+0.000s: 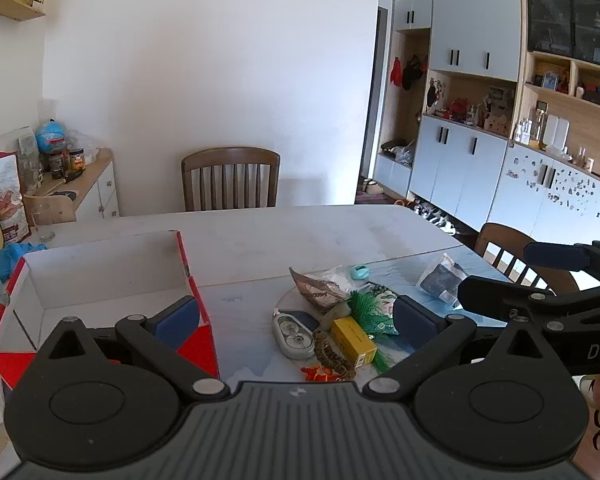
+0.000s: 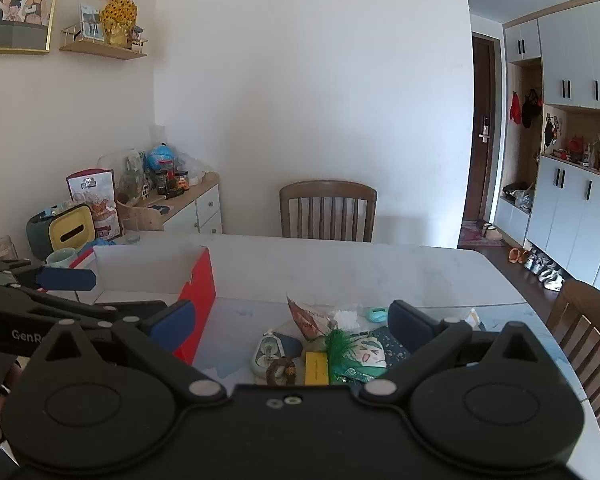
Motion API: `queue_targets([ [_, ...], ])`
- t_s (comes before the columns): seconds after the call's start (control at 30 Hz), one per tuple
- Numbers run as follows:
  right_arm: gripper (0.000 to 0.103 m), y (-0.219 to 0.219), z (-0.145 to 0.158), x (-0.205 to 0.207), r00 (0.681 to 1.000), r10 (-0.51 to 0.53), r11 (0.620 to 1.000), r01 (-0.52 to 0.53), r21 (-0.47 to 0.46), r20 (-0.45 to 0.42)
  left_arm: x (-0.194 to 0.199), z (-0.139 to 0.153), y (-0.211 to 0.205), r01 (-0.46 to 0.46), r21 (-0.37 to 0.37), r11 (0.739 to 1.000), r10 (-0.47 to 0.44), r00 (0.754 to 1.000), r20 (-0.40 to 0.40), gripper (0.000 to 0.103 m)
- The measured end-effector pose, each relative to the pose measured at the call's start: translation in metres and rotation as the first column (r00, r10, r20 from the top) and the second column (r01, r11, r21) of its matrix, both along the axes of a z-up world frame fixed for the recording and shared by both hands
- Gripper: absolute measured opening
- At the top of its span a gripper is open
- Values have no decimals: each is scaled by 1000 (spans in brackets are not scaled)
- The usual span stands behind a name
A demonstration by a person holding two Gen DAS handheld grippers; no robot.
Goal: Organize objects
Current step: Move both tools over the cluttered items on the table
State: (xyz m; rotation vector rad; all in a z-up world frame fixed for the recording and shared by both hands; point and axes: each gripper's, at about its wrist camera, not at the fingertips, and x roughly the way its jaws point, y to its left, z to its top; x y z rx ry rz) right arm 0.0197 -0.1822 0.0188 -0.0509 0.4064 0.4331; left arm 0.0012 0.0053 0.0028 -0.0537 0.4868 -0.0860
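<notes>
The cardboard box (image 1: 100, 276), red outside and white inside, sits open-topped on the white table (image 1: 300, 232); the visible interior holds nothing. The pile of objects lies just right of the box, on the near part of the table. It holds one yellow carton (image 1: 353, 340), one grey-white oval case (image 1: 292, 332), one green feather tuft (image 1: 363, 306), one brown snack packet (image 1: 318, 290), one braided cord ring (image 2: 281, 372), one orange item (image 1: 320, 374) and one teal round item (image 1: 359, 272).

The left wrist view alone shows one clear bag with dark contents (image 1: 440, 280), apart from the pile to the right. The right wrist view alone shows one yellow tissue holder (image 2: 70, 232) behind the box and one mug (image 2: 60, 258).

Left gripper (image 1: 296, 316): jaws spread wide, nothing between them, above the gap between box and pile. Right gripper (image 2: 290, 326): jaws spread wide, nothing between them, above the pile.

Two wooden chairs stand at the table: one (image 1: 230, 178) at the far side, one (image 1: 512, 256) at the right.
</notes>
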Motion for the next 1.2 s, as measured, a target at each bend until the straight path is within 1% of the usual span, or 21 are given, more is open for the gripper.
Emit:
queue_targets([
  [0.17,102,-1,4,0,1000,-9,1000,9,3,6,2,0,-1,15,-5,1000,-15,1000,3,103],
  [0.37,102,-1,5,1,999,-40,999,40,4,11,3,2,-2,24,0,1000,-24,999,28,103],
  [0.57,102,-5,6,2,999,-44,999,43,18,10,4,4,-6,33,5,999,-34,999,43,103],
  [0.93,102,-17,6,3,998,-54,998,54,25,13,14,2,-14,24,-22,999,-24,1000,18,103],
  [1.2,102,-41,7,20,999,-43,999,43,32,10,28,1,-34,-2,-41,999,2,1000,3,103],
])
